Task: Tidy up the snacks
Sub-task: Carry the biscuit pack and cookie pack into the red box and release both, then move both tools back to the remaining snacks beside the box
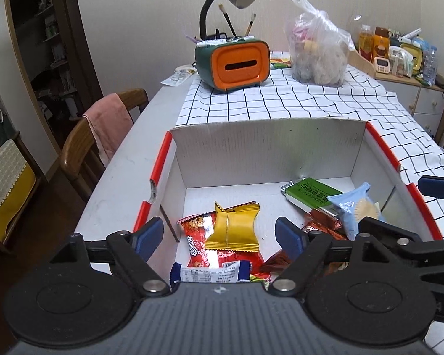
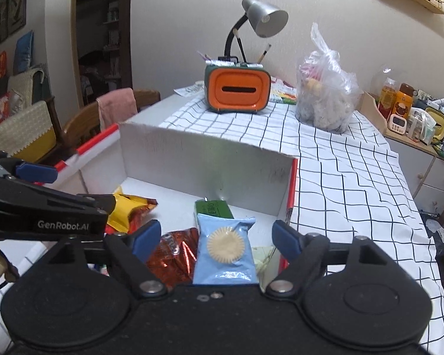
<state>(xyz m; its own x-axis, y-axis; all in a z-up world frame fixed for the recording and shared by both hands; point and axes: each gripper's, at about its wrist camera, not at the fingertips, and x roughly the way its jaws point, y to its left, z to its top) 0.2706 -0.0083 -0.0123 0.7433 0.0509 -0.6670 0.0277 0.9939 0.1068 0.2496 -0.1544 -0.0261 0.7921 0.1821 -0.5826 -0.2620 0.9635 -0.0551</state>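
Both views evenly lit, soft indoor light, slightly dim. Strong fisheye bending at edges, black vignette in corners. Doorway [image 1: 53, 44] upper left dark. Glare on foil wrappers [image 2: 174, 251] lower centre. Soft shadows inside the box [image 1: 269, 153]. Mostly sharp.

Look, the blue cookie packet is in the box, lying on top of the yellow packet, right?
Not quite. The blue cookie packet is in the box, but it lies on the green packet, apart from the yellow packet. The right wrist view shows it.
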